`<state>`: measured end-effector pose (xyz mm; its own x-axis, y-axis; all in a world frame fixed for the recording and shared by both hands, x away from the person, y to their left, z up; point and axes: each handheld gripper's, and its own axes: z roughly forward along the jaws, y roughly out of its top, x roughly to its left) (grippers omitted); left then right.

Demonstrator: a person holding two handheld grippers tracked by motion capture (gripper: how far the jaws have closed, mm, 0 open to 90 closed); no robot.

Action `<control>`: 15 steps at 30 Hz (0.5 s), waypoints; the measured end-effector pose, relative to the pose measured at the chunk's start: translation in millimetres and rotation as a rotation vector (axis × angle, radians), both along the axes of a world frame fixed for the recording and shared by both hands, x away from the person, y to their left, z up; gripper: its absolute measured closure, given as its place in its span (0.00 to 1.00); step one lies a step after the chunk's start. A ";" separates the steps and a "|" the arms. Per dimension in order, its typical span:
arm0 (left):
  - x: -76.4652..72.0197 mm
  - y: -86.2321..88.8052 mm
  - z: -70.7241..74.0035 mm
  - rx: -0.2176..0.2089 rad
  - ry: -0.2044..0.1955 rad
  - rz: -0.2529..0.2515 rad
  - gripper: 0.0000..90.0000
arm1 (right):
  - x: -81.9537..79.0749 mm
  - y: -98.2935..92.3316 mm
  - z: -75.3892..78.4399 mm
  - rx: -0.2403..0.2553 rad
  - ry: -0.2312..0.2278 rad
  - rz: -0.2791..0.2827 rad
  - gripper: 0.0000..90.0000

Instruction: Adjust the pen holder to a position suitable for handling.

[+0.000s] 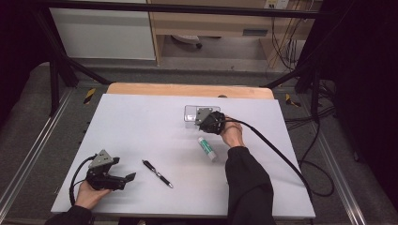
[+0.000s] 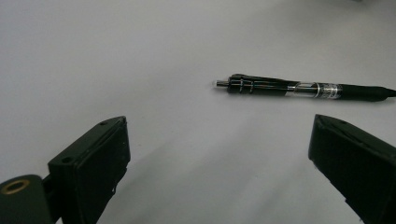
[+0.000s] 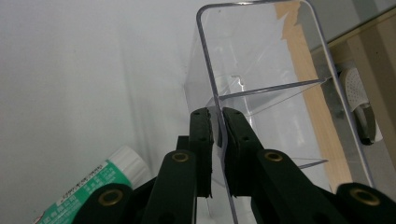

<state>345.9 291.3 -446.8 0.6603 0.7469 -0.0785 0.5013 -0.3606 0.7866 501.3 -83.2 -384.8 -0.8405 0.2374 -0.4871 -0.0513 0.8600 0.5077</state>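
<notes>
My right gripper (image 1: 205, 121) (image 3: 217, 122) sits at the back middle of the white mat, shut on the near wall of a clear plastic box (image 1: 191, 114) (image 3: 261, 56); the thin wall runs between both pads. A green-and-white glue stick (image 1: 206, 149) (image 3: 93, 184) lies on the mat just beside that hand. At the front left my left gripper (image 1: 124, 169) (image 2: 219, 154) rests on the mat with its jaws wide apart and nothing between them. A black pen (image 1: 157, 174) (image 2: 303, 88) lies a short way beyond its fingertips.
The white mat (image 1: 141, 126) covers a wooden table (image 1: 187, 89) whose edge shows at the back. Black frame posts and cables (image 1: 300, 159) run along the right side. Past the table's edge, a slipper (image 3: 359, 98) lies on the floor.
</notes>
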 end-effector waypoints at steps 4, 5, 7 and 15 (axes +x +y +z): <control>-0.1 0.1 0.2 -0.001 -0.001 0.000 0.06 | -3.4 0.2 -0.3 -0.044 -0.009 0.055 0.95; 0.0 0.1 0.1 0.000 0.000 -0.001 0.06 | -3.4 0.2 -0.3 -0.044 -0.009 0.055 0.95; -0.2 0.0 0.2 0.000 -0.001 -0.001 0.06 | -4.3 0.4 -0.6 -0.060 -0.017 0.075 0.96; 0.1 0.2 0.1 0.000 -0.001 0.000 0.06 | -7.6 0.9 0.5 -0.102 -0.020 0.127 0.99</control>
<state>346.0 291.5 -446.8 0.6605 0.7468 -0.0779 0.5007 -0.3608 0.7869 493.7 -82.3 -384.3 -0.8506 0.0782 -0.5200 -0.1722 0.8929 0.4160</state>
